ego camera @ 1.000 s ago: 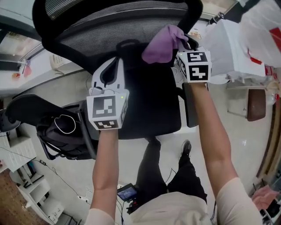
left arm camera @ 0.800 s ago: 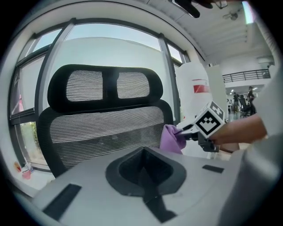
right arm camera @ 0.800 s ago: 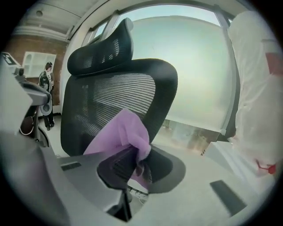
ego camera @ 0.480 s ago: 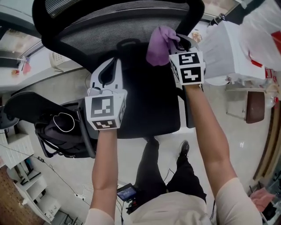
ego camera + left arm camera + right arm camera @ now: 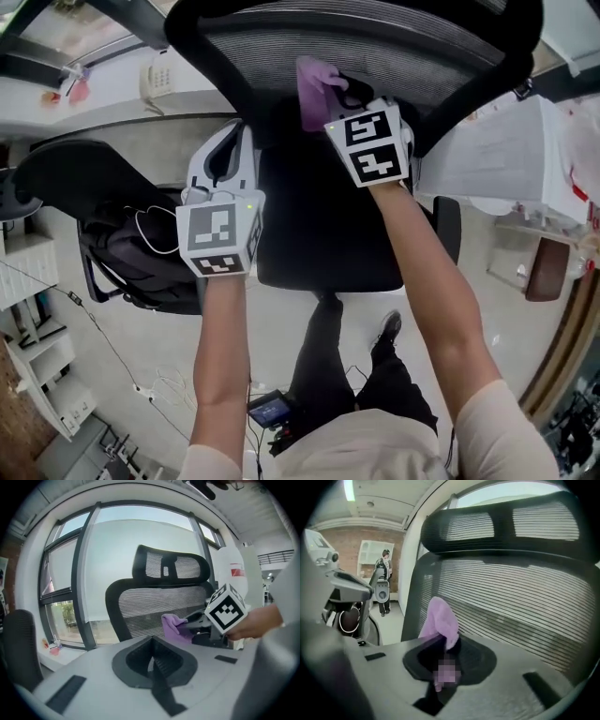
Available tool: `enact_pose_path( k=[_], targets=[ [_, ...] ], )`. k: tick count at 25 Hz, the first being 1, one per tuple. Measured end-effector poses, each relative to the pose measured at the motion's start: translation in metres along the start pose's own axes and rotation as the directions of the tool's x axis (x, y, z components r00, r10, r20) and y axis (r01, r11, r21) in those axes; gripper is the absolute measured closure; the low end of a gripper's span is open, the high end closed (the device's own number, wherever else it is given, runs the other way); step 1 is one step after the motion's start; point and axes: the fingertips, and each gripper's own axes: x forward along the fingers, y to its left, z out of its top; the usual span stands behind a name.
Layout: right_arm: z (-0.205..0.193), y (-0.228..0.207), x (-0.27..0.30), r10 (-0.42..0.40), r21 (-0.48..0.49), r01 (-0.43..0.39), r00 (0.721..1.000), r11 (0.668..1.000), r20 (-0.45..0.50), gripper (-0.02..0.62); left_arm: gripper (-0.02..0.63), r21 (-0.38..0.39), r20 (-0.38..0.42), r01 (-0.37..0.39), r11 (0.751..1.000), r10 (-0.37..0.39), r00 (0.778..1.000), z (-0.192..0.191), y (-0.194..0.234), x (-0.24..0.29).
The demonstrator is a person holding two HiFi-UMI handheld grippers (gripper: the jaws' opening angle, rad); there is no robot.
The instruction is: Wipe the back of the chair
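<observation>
Cloth is pinched in the jaws of my right gripper, by the chair back. My left gripper has its jaws closed, empty.

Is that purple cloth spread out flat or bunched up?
Bunched up: the cloth stands as a crumpled wad, pinched in the right gripper's shut jaws, before the chair back.

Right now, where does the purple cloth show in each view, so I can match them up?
Head view: purple cloth top centre, by the chair's mesh back, held by the right gripper.
Left gripper view: right of centre, in front of the mesh back.
Right gripper view: lower centre, clamped in that gripper's own jaws.
Shared landmark: the mesh back.
</observation>
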Motion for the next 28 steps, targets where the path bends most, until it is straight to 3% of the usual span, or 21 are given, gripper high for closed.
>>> enact_pose_path(
  k=[4, 9, 14, 22, 28],
  targets=[
    [0.015, 0.044, 0.029, 0.082, -0.022, -0.082, 0.997, 0.996, 0.004, 0.545, 0.598, -0.021, -0.013, -0.038, 0.999, 0.037, 0.999, -0.014, 0.031, -0.011],
    [0.015, 0.050, 0.032, 0.090, -0.039, -0.089, 0.996, 0.995, 0.001, 0.546, 0.598, -0.036, -0.009, -0.055, 0.998, 0.055, 0.998, -0.022, 0.045, -0.017],
    [0.021, 0.057, 0.017, 0.120, -0.060, -0.119, 0.993, 0.991, 0.005, 0.546, 0.598, -0.034, -0.003, -0.060, 0.998, 0.060, 0.998, -0.003, 0.043, -0.023],
    [0.060, 0.041, -0.072, 0.113, -0.104, -0.105, 0.991, 0.989, 0.072, 0.545, 0.598, -0.009, 0.041, -0.066, 0.998, 0.066, 0.997, 0.051, 0.015, -0.060],
    [0.110, 0.025, -0.158, 0.109, -0.141, -0.087, 0.982, 0.986, 0.157, 0.545, 0.598, 0.071, 0.096, -0.100, 0.992, 0.093, 0.991, 0.100, -0.002, -0.110]
  ],
)
